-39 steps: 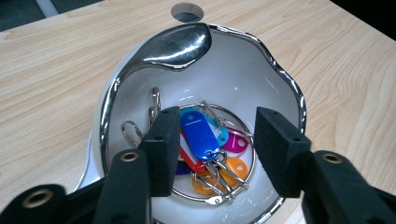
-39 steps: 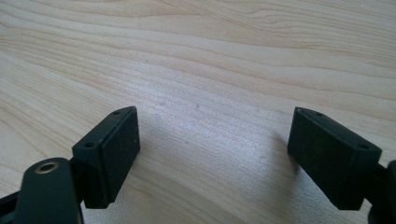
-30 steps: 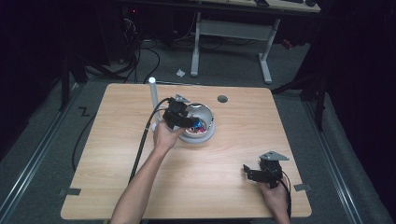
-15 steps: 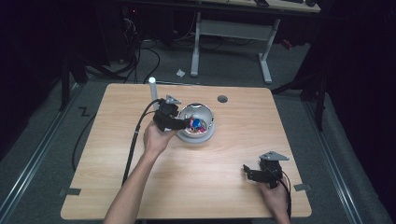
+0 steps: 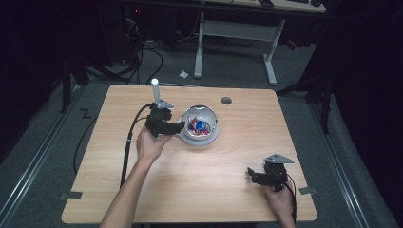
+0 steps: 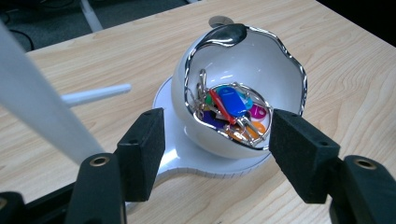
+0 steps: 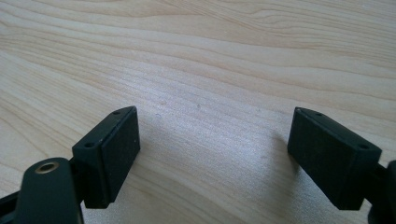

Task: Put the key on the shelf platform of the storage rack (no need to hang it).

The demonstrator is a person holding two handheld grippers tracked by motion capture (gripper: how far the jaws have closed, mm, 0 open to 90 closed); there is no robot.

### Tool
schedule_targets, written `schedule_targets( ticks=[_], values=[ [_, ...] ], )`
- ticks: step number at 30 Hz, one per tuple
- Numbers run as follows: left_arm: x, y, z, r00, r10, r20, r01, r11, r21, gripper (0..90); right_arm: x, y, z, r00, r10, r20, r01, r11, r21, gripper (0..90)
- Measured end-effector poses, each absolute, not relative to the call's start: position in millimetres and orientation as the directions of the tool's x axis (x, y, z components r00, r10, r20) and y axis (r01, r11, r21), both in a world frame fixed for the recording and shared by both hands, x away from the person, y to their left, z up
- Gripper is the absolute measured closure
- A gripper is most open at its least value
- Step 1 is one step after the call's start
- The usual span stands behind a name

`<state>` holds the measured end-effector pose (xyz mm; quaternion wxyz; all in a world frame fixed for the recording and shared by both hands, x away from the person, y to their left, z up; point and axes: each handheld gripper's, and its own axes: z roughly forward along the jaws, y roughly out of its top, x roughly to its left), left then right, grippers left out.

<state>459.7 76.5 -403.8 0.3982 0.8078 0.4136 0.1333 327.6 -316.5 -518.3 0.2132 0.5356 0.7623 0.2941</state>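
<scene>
Beside the bowl (image 5: 201, 128) now, left gripper (image 5: 175, 127), withdrawn.

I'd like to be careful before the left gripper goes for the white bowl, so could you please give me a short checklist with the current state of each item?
1. Left gripper open: ok, its jaws stand wide apart.
2. Left gripper lined up with the white bowl: ok, the bowl sits between the jaws in the left gripper view.
3. Contact with the bowl: cannot tell whether the jaws touch its base.
4. Keys and coloured tags inside the bowl: ok, all lie within the rim.
5. White post beside the left gripper: not ok, it stands close to the hand's path.
6. Right gripper out of the way: ok, open at the table's near right.
</scene>
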Motion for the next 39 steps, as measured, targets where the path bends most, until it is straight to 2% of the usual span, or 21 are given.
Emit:
schedule_targets(
  ticks=[39],
  values=[
    [420,144,-400,0.544,0.826,-0.144,0.590,-0.255,0.766,33.8,328,-316,-518,-0.332,0.943,-0.009,0.693,0.250,0.677,17.1]
  ],
)
